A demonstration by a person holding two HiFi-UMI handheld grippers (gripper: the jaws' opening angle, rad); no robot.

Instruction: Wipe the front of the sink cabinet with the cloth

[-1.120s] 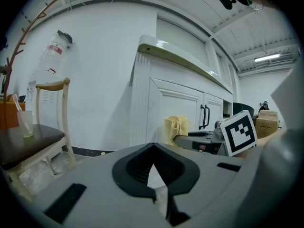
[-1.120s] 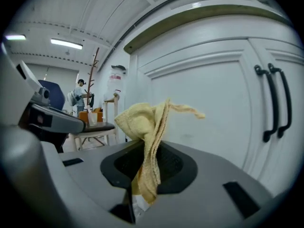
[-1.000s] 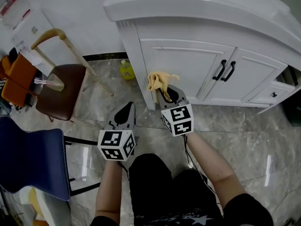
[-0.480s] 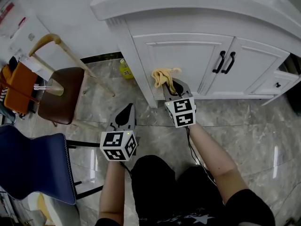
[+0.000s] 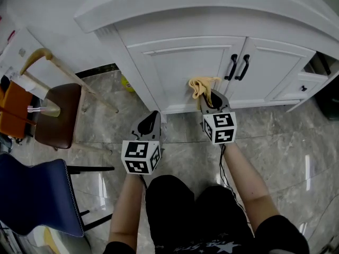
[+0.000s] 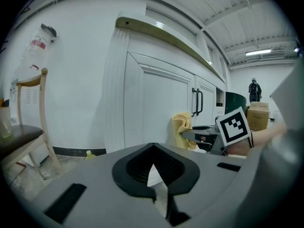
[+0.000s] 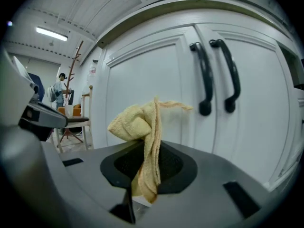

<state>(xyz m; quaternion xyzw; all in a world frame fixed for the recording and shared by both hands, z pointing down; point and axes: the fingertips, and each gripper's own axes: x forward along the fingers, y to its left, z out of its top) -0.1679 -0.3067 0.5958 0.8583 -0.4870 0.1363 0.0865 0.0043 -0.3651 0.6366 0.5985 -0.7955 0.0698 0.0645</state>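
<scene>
The white sink cabinet has two doors with black handles. My right gripper is shut on a yellow cloth, which bunches up against the lower part of the left door. In the right gripper view the cloth stands pinched between the jaws, close to the door and left of the handles. My left gripper hangs lower and to the left, shut and empty, near the cabinet's left corner. The left gripper view shows the cloth and the cabinet front.
A brown-seated wooden chair stands to the left, with a blue chair nearer. A small yellow-green bottle sits on the floor by the cabinet's left side. An open drawer sticks out at the right. Marble floor lies in front.
The right gripper with the cloth has moved rightward along the left door toward the handles. The left gripper has followed to the right, and the head view has shifted toward the cabinet.
</scene>
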